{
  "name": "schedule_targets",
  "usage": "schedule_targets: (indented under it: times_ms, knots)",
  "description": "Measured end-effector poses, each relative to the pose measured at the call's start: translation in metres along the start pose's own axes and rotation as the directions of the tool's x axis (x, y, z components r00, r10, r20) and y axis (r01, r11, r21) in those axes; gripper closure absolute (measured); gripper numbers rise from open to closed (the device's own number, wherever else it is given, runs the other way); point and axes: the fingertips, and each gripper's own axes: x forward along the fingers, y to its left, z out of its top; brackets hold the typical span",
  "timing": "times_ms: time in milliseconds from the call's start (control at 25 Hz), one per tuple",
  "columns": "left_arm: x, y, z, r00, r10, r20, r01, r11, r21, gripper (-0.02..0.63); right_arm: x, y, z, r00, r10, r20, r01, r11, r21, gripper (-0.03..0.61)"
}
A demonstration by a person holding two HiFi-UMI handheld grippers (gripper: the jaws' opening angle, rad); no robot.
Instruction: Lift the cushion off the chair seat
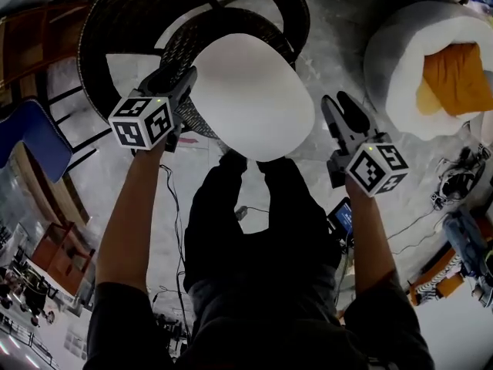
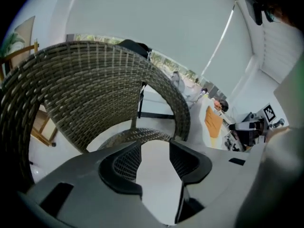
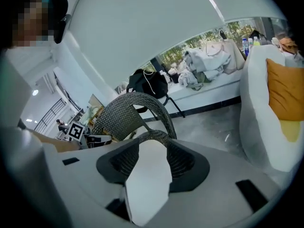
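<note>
A white oval cushion (image 1: 250, 95) lies over the front of the dark wicker chair's seat (image 1: 185, 45) and overhangs its near edge. My left gripper (image 1: 185, 79) is at the cushion's left edge; in the left gripper view (image 2: 153, 160) the jaws stand apart with the white cushion (image 2: 154, 175) showing in the gap. My right gripper (image 1: 344, 108) sits just off the cushion's right edge, and the head view shows a small gap between them. The right gripper view (image 3: 153, 163) shows parted jaws with the cushion (image 3: 147, 179) beyond them.
The wicker chair's curved back (image 1: 131, 21) rises behind the seat. A white round lounger (image 1: 400, 52) with an orange pillow (image 1: 454, 75) stands at the right. A blue chair (image 1: 27, 133) is at the left. Cables (image 1: 173, 206) run over the floor by the person's legs.
</note>
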Motion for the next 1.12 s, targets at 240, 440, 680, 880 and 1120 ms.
schedule_targets:
  times_ms: [240,440,680,880,1120]
  knots:
    - [0.028,0.030,-0.033,0.996,0.044,-0.083,-0.049,0.997,-0.059,0.360,0.018,-0.032,-0.046,0.996,-0.036,-0.083,0.038,0.999,0.034,0.391]
    - [0.047,0.044,-0.051,0.990,0.051,-0.132,-0.061,0.995,-0.078,0.344,0.028,-0.052,-0.080,0.989,-0.056,-0.140,0.065,0.996,0.054,0.375]
    - [0.059,0.066,-0.077,0.979,0.056,-0.195,-0.076,0.992,-0.098,0.302,0.042,-0.064,-0.115,0.980,-0.063,-0.190,0.076,0.995,0.059,0.346]
    - [0.070,0.077,-0.094,0.972,0.058,-0.230,-0.086,0.990,-0.113,0.290,0.047,-0.076,-0.136,0.973,-0.070,-0.218,0.086,0.994,0.065,0.334]
    - [0.081,0.088,-0.119,0.960,0.040,-0.276,-0.086,0.984,-0.156,0.287,0.057,-0.085,-0.167,0.965,-0.075,-0.253,0.098,0.992,0.080,0.334]
